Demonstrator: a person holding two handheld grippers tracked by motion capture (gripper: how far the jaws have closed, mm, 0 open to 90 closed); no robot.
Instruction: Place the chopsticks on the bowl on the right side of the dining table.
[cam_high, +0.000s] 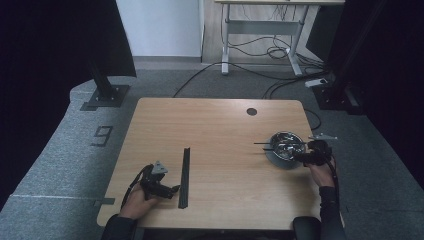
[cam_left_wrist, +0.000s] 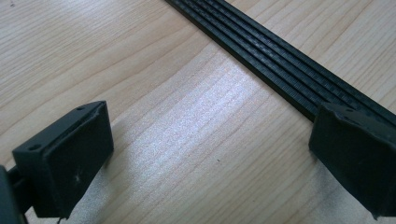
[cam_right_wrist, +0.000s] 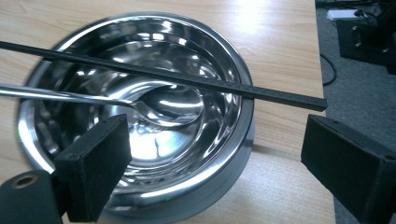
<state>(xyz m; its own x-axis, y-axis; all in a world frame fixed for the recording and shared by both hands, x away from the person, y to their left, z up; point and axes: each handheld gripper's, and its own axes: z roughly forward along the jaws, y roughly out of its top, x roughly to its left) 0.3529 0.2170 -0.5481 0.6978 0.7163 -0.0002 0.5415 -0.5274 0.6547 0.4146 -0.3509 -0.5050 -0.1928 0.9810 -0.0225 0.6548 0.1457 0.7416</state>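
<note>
Jaws spread wide on the right gripper (cam_right_wrist: 212, 172), with nothing between them; it hovers at the near right edge of the steel bowl (cam_right_wrist: 140, 112), one jaw over the bowl's rim and the other out past it above the wooden table (cam_right_wrist: 280, 37). Inside the bowl lies a metal spoon (cam_right_wrist: 159, 109), its head down in the hollow and its handle running out over the bowl's far-left rim. A thin black rod (cam_right_wrist: 187, 81) rests across the top of the bowl, both ends sticking out beyond the rim. From the high view, the bowl (cam_high: 284, 148) sits near the table's right edge. Well away from the bowl, toward the table's left, the left gripper (cam_left_wrist: 210, 154) is also open and empty, low over bare wood, just beside a long ribbed black strip (cam_left_wrist: 280, 70) lying flat; one jaw overlaps the strip's edge.
</note>
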